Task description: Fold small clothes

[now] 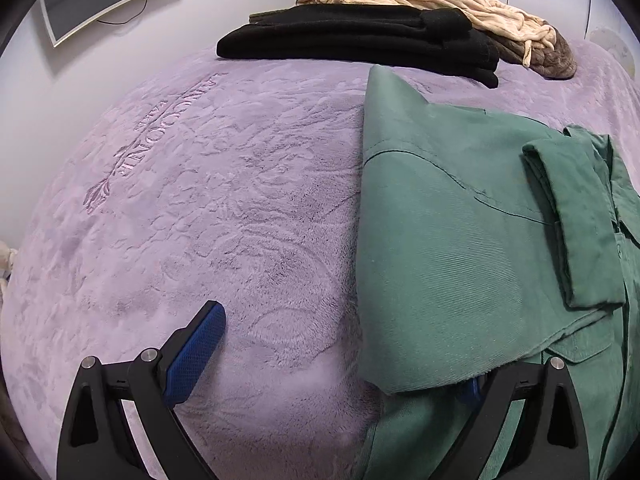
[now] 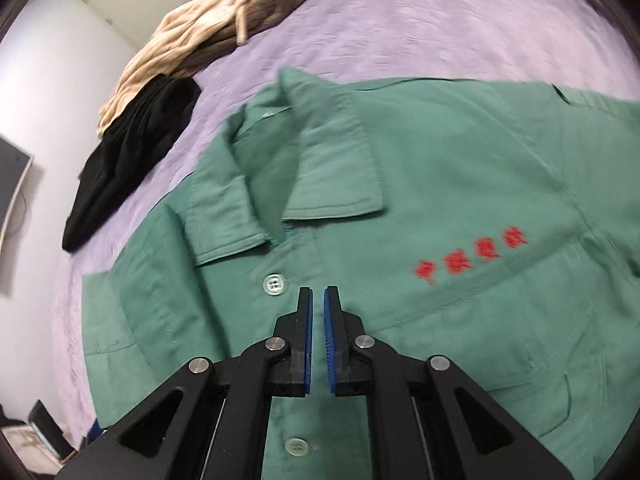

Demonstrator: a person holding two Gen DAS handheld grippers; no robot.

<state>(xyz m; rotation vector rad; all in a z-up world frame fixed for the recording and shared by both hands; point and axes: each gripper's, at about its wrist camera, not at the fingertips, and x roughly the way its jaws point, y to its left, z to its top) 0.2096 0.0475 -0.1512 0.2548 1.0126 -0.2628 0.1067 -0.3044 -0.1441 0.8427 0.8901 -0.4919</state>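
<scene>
Left fingers (image 1: 340, 360) spread wide at green shirt's (image 1: 460, 240) edge (right fingers (image 2: 318, 312) nearly closed, empty).

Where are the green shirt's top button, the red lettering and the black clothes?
top button (image 2: 274, 284), right wrist view, button centre
red lettering (image 2: 472, 258), right wrist view, middle characters
black clothes (image 1: 360, 40), left wrist view, top fold

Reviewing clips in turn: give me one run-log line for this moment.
stage: green shirt partly folded on purple blanket | left gripper: open, one finger under shirt edge | right gripper: nearly shut, empty, over placket | black stack: folded
</scene>
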